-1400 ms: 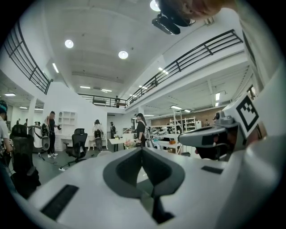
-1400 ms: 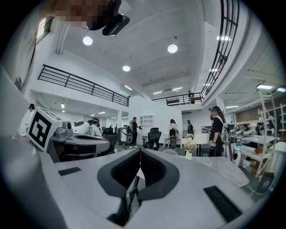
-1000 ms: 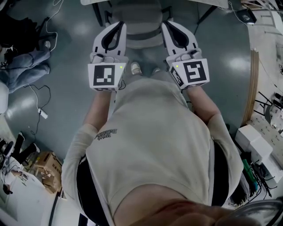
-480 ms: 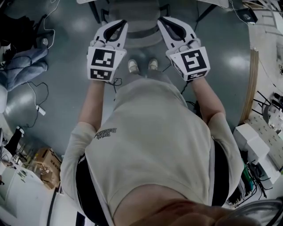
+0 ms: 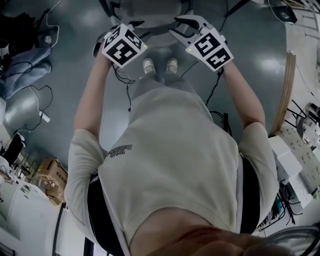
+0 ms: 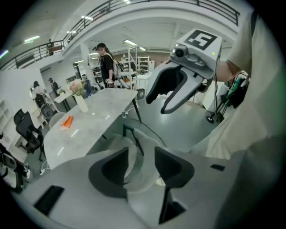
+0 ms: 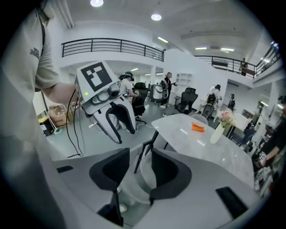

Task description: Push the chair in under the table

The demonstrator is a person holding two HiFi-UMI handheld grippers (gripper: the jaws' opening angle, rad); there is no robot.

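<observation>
Both claws are at the chair (image 5: 150, 9), top centre of the head view, just short of the table (image 6: 91, 123). The left gripper (image 6: 142, 153) has just been opening: jaws half apart, the backrest's top edge between them, not pinched. The right gripper (image 7: 140, 155) is the same. This looks like the take-hold step. Next up: close on the backrest, then an even, straight shove toward the table
</observation>
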